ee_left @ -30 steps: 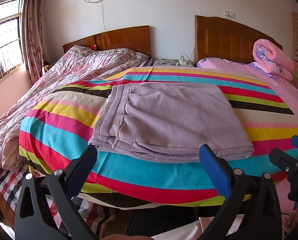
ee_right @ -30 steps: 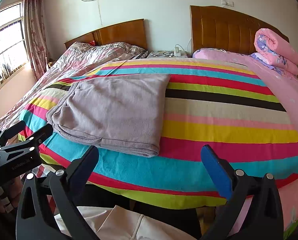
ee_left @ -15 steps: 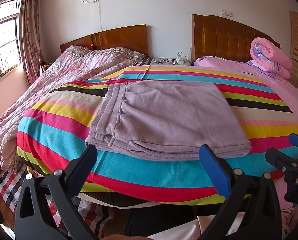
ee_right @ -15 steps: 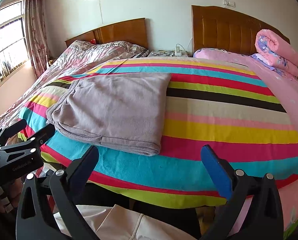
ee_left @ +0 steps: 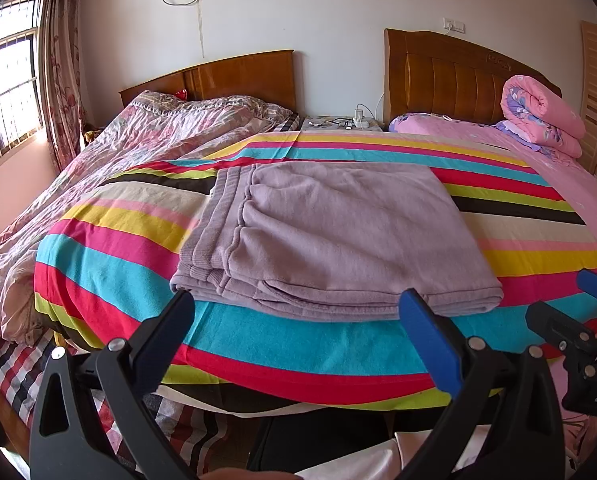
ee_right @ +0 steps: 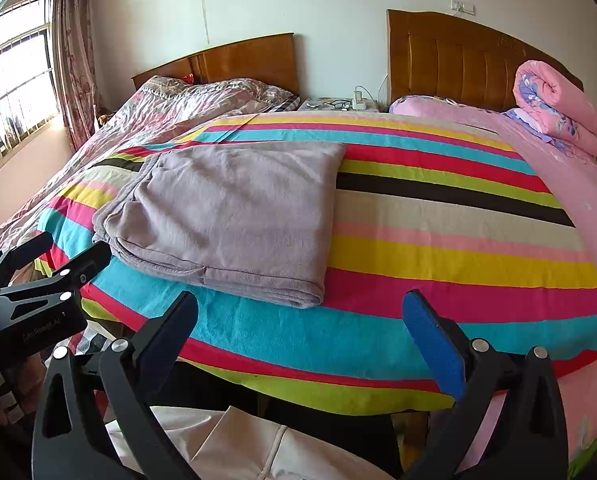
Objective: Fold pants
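The lilac pants (ee_left: 330,232) lie folded into a flat rectangle on the striped blanket (ee_left: 298,344), waistband at the left; they also show in the right wrist view (ee_right: 234,216). My left gripper (ee_left: 298,312) is open and empty, held off the bed's front edge just short of the pants. My right gripper (ee_right: 298,312) is open and empty, off the front edge to the right of the pants. Each gripper shows at the edge of the other's view, the right one (ee_left: 578,320) and the left one (ee_right: 50,264).
A rumpled pink floral quilt (ee_left: 98,168) covers the bed's left side. A rolled pink quilt (ee_left: 542,116) lies at the back right by the headboard (ee_left: 450,76). A nightstand with cables (ee_left: 342,122) stands between the headboards. A window (ee_left: 6,92) is at left.
Both grippers have stayed open and empty; the views shift only slightly, drawing back and down a little. The pants have not moved.
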The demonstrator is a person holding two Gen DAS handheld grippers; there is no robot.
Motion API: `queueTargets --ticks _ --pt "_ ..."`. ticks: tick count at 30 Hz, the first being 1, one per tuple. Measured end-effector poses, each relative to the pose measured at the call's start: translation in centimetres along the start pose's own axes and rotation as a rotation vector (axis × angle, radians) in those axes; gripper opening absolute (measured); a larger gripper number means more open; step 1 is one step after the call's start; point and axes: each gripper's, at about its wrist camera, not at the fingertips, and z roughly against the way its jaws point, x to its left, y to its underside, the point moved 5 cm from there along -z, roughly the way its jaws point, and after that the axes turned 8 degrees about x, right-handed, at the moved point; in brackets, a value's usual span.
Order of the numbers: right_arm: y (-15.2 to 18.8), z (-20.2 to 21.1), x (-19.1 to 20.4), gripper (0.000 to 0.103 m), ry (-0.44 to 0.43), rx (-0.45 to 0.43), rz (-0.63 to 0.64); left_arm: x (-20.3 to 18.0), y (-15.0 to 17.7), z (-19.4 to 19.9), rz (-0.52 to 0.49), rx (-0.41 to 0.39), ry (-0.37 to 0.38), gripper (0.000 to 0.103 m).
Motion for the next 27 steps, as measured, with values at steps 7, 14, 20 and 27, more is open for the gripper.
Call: queueTargets --ticks 7,14,20,27 --pt "0.01 -0.07 0.02 0.099 -0.001 0.0 0.003 -0.06 0.0 0.08 -0.003 -0.002 0.004 0.102" --pt "0.1 -0.21 0.03 0.099 0.0 0.003 0.006 -0.05 0.07 0.17 -0.002 0.0 0.006 0.102" --pt "0.12 -0.27 0.03 0.099 -0.002 0.006 0.008 -0.01 0.1 0.12 -0.001 0.001 0.01 0.102" --pt "0.12 -0.27 -0.04 0.099 -0.003 0.008 0.01 -0.11 0.15 0.13 0.004 0.004 0.012 0.102"
